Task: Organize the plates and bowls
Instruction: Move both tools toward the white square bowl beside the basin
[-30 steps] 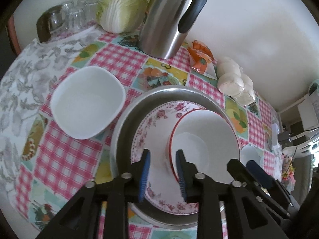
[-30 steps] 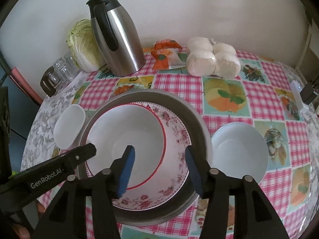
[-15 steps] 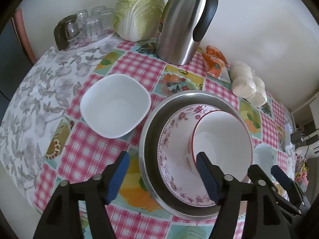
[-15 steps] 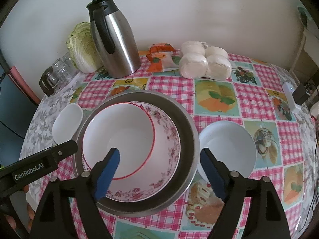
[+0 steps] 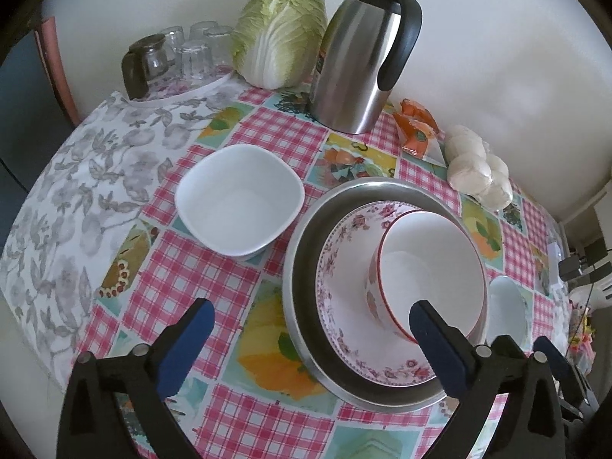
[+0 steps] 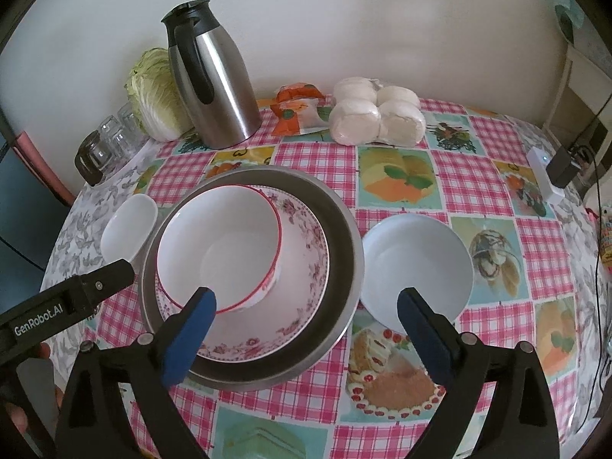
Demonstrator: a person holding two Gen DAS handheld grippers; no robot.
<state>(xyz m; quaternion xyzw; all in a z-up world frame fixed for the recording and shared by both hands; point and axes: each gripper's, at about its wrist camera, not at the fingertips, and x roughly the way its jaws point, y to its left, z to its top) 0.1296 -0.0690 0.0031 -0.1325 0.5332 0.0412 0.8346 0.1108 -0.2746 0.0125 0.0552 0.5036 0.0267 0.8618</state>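
A red-rimmed white bowl (image 5: 428, 264) (image 6: 218, 244) sits off-centre on a floral plate (image 5: 344, 298) (image 6: 302, 267), which lies in a large metal pan (image 5: 302, 267) (image 6: 344, 252). A square white bowl (image 5: 239, 199) (image 6: 128, 222) stands left of the pan. A round white bowl (image 6: 417, 264) (image 5: 507, 310) stands right of it. My left gripper (image 5: 308, 344) is open and empty, above the pan's near left side. My right gripper (image 6: 306, 325) is open and empty, above the pan's near right rim.
At the back stand a steel thermos jug (image 5: 359, 61) (image 6: 214, 84), a cabbage (image 5: 279, 34) (image 6: 157, 95), upturned glasses (image 5: 179, 53), a snack packet (image 6: 294, 109) and bagged buns (image 6: 376, 116). A white charger and cables (image 6: 547, 176) lie at the table's right edge.
Both grippers have opened wide, let go of the red-rimmed bowl and pulled back and up. The bowl stays on the floral plate.
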